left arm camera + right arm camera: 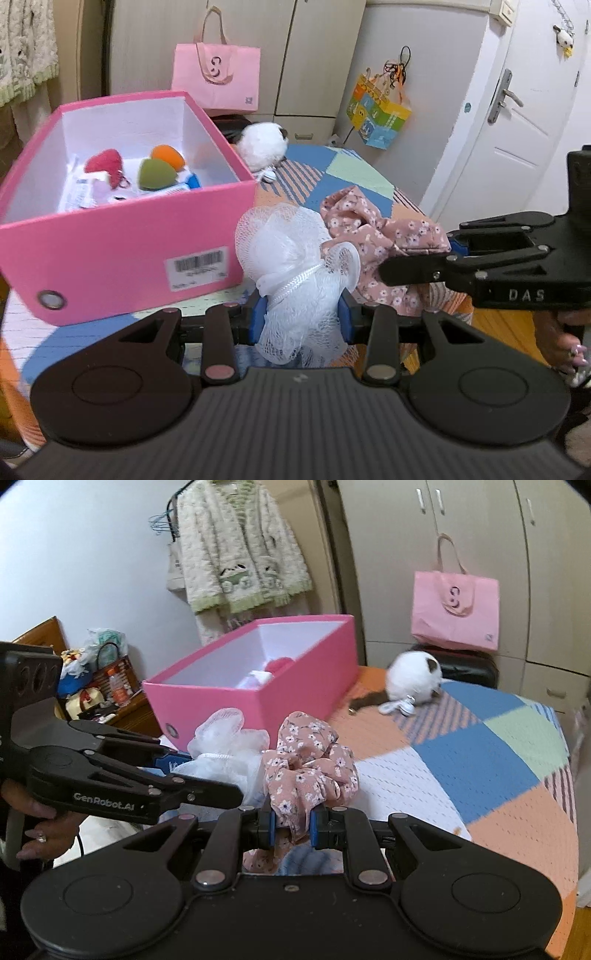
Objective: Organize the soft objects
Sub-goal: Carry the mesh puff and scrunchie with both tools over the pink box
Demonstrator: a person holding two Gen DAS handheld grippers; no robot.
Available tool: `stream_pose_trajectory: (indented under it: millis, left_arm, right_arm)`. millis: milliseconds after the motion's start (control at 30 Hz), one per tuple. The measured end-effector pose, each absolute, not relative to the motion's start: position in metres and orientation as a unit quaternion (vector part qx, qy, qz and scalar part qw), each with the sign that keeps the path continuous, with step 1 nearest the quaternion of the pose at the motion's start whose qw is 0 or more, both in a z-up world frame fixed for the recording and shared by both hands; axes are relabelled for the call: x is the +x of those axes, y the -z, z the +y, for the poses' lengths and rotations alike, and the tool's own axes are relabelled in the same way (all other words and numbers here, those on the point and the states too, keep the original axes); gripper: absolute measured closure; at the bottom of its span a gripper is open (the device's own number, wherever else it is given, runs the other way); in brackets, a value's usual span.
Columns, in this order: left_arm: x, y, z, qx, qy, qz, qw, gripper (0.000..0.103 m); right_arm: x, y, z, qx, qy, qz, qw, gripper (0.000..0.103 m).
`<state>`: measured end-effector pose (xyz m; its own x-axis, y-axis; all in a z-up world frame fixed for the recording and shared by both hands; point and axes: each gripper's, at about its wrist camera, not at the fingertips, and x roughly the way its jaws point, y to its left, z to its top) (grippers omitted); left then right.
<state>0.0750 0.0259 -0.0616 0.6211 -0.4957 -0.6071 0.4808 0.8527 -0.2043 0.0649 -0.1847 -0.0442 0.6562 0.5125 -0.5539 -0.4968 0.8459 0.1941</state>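
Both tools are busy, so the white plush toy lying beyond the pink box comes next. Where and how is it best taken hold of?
Probably by the round white body of the plush toy, coming from above and pinching across its fluffy sides. It lies on the quilt clear of the pink box, so nothing blocks that approach. The dangling white bit at its base looks too small and loose to grip.

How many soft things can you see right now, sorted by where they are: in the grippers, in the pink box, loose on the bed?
Held in grippers: 2, white mesh bath pouf in left gripper, floral scrunchie in right gripper
In pink box: 3, red plush, green sponge, orange sponge
Loose on bed: 1, white plush toy
Total: 6
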Motion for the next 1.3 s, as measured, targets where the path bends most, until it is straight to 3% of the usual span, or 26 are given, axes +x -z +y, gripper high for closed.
stream_pose_trajectory:
  millis: [367, 700, 900, 1300]
  left_arm:
    - [0.069, 0.023, 0.072, -0.002, 0.255, 0.309, 0.916, 0.065]
    - [0.113, -0.005, 0.116, -0.053, 0.23, 0.287, 0.929, 0.065]
    - [0.167, -0.009, 0.137, -0.092, 0.229, 0.295, 0.923, 0.065]
    - [0.262, 0.02, 0.122, -0.034, 0.221, 0.383, 0.896, 0.065]
  right_arm:
    - [0.078, 0.014, -0.166, 0.02, -0.316, 0.308, 0.897, 0.083]
    - [0.104, -0.019, -0.126, -0.015, -0.344, 0.253, 0.904, 0.082]
    - [0.15, -0.033, -0.109, -0.001, -0.339, 0.236, 0.911, 0.082]
    - [0.26, -0.018, -0.083, 0.024, -0.295, 0.279, 0.914, 0.082]
